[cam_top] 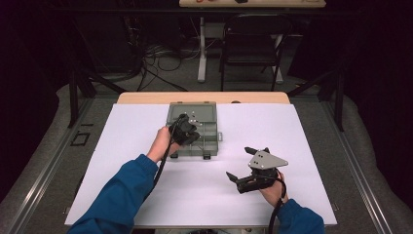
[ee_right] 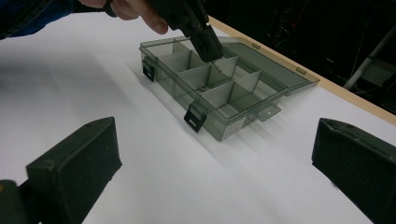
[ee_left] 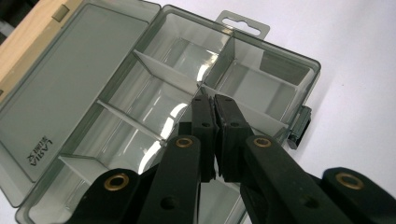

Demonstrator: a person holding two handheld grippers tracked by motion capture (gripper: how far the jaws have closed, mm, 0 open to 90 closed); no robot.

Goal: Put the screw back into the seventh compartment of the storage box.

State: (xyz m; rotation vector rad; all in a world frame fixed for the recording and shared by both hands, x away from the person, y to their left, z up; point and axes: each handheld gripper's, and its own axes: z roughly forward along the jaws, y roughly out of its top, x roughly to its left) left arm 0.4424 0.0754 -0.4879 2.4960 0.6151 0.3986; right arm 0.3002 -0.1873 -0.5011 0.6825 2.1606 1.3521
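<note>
A smoky-grey clear plastic organizer box lies open on the white sheet, its lid folded flat toward the far edge. White dividers split the tray into several compartments, which look empty. My left gripper points down into the middle of the tray, jaws shut, tips just above a divider junction. From the right gripper view the left gripper hangs over the box; whether something tiny is pinched I cannot tell. My right gripper rests open over bare sheet to the right of the box, its jaws wide apart.
The white sheet covers most of the wooden table. Two black latches stick out from the box's near side. Beyond the table stand a dark folding chair, a table leg and floor cables.
</note>
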